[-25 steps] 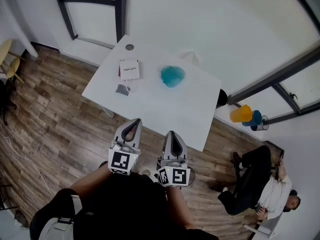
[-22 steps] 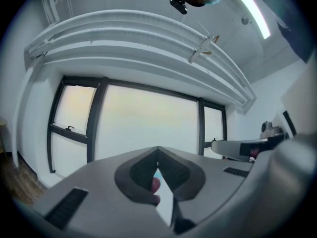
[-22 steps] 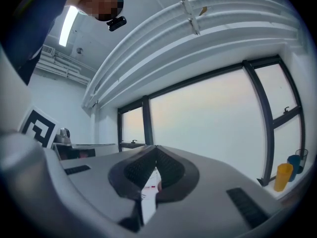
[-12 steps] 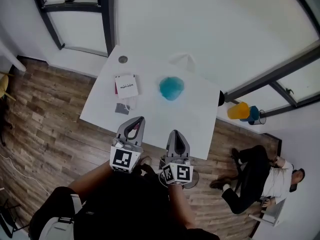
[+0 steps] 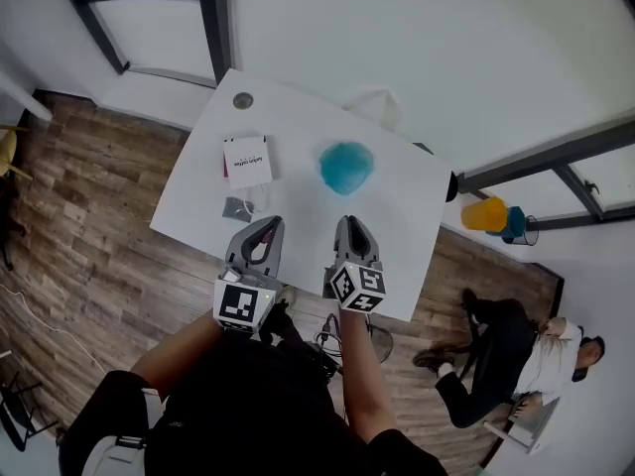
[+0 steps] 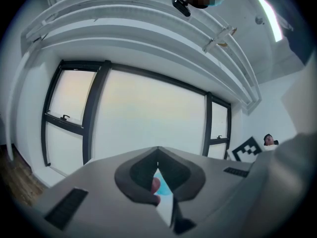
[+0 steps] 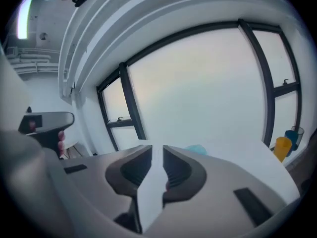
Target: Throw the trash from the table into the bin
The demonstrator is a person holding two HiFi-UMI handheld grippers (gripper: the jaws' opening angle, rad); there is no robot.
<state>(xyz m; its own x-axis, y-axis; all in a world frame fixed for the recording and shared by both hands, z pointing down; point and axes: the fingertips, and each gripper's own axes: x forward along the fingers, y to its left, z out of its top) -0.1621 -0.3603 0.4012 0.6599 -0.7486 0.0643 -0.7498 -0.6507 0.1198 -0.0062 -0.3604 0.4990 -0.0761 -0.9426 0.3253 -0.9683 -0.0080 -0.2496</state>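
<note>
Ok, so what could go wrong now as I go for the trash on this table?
The right gripper has its jaws only just opening, with nothing between them; they may reach the blue crumpled wad too narrow and shove it away. The flat grey packet lies close to the near edge of the table, so the left gripper, jaws together, could knock it to the floor.
</note>
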